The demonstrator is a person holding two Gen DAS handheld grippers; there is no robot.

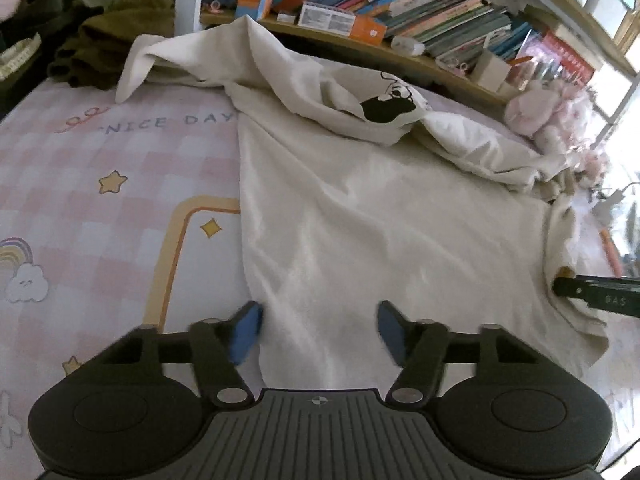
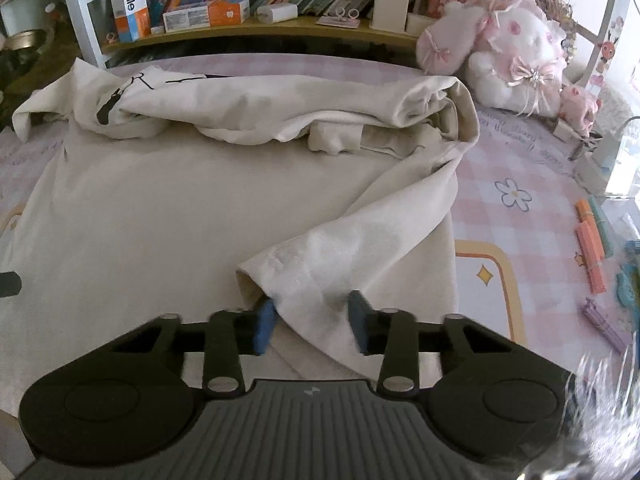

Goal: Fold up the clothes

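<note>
Cream cotton, a long-sleeved top [image 2: 168,208], lies spread on the pink checked bedsheet [image 1: 120,184], its far end still bunched toward the bookshelf [image 2: 256,28] and one sleeve [image 2: 360,232] drawn back across the body. The right gripper [image 2: 312,320] stands wide with the sleeve's cuff between its blue pads, not pinched, while the left gripper [image 1: 318,330] gapes just as wide over the near left hem. I'd judge it mid-fold, sleeve being laid in; next wants the bunched end smoothed flat.

Your left gripper [image 1: 318,330] sits low with its jaws spread wide; your right gripper [image 2: 312,326] is level too, jaws apart, blue pads [image 2: 265,326] facing inward.
</note>
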